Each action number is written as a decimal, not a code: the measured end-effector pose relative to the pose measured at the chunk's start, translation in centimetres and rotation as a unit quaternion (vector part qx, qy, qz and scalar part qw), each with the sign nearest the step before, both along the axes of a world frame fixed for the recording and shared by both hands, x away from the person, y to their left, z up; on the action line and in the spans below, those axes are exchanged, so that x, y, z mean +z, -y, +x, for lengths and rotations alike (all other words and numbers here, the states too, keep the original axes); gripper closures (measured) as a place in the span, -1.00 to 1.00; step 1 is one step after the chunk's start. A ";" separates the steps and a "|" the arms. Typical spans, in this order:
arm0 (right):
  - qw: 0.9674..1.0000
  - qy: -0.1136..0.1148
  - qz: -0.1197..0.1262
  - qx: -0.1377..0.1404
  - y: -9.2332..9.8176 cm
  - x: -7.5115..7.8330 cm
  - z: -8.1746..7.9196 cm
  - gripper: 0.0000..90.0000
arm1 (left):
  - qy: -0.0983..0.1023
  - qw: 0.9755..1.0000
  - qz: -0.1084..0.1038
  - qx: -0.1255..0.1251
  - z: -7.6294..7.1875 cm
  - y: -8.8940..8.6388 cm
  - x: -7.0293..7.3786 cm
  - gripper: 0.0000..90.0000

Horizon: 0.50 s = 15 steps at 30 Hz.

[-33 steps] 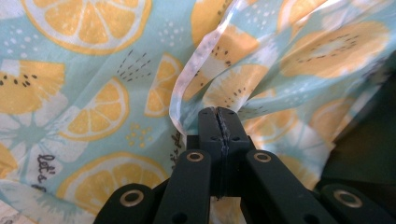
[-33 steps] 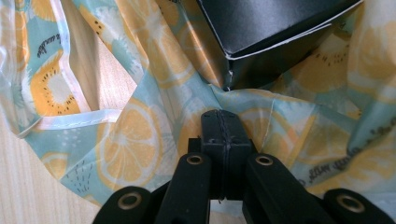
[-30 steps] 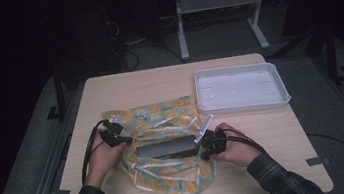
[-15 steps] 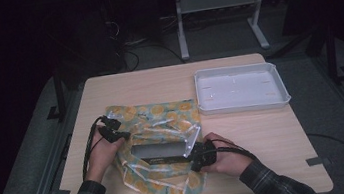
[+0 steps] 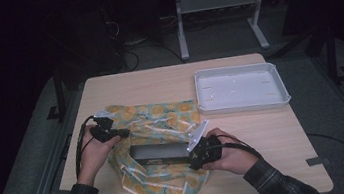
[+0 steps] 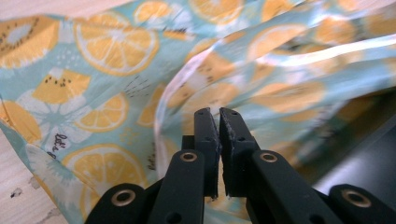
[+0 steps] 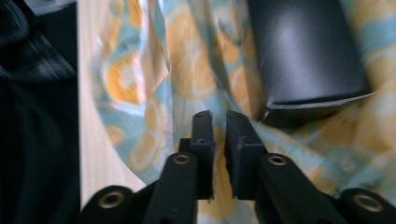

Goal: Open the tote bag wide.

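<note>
A clear bag printed with orange slices [image 5: 163,123] lies crumpled on the table, with a long black box [image 5: 159,153] in its folds. My left gripper [image 5: 123,132] is at the bag's left edge. In the left gripper view the left gripper [image 6: 218,114] has its jaws a narrow slit apart over the printed film [image 6: 107,42]; they have just been opening, with nothing pinched. My right gripper [image 5: 194,160] is by the box's right end. In the right gripper view the right gripper [image 7: 217,116] has also just been opening, its gap empty, the box [image 7: 303,51] ahead.
A shallow white tray [image 5: 239,88] stands empty at the back right of the wooden table [image 5: 148,85]. A person's hands and plaid sleeves come in from the near edge. A metal stand and cables sit on the dark floor beyond.
Both hands have risen a little. The bag has bunched in more tightly around the black box, and the right gripper has shifted slightly toward the near edge.
</note>
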State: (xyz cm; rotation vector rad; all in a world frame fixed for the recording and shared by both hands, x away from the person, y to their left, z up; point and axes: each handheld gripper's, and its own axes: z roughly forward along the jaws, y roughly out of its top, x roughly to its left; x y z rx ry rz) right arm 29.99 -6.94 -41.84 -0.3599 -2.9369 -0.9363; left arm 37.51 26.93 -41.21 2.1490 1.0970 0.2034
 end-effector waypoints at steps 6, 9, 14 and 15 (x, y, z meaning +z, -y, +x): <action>0.998 0.031 0.035 -0.041 1.2 1.9 1.2 0.65 | 0.010 1.000 -0.010 -0.016 -2.7 -0.1 2.0 0.89; 0.996 0.044 0.041 -0.062 1.5 2.5 2.1 0.62 | 0.007 1.000 -0.011 -0.027 -4.0 -0.1 2.3 0.90; 0.994 0.046 0.046 -0.088 1.0 2.7 3.8 0.56 | 0.005 0.999 -0.014 -0.038 -6.2 -0.2 2.4 0.89; 0.994 0.042 0.047 -0.092 0.9 2.7 4.0 0.55 | 0.005 0.999 -0.016 -0.037 -6.6 -0.2 2.3 0.89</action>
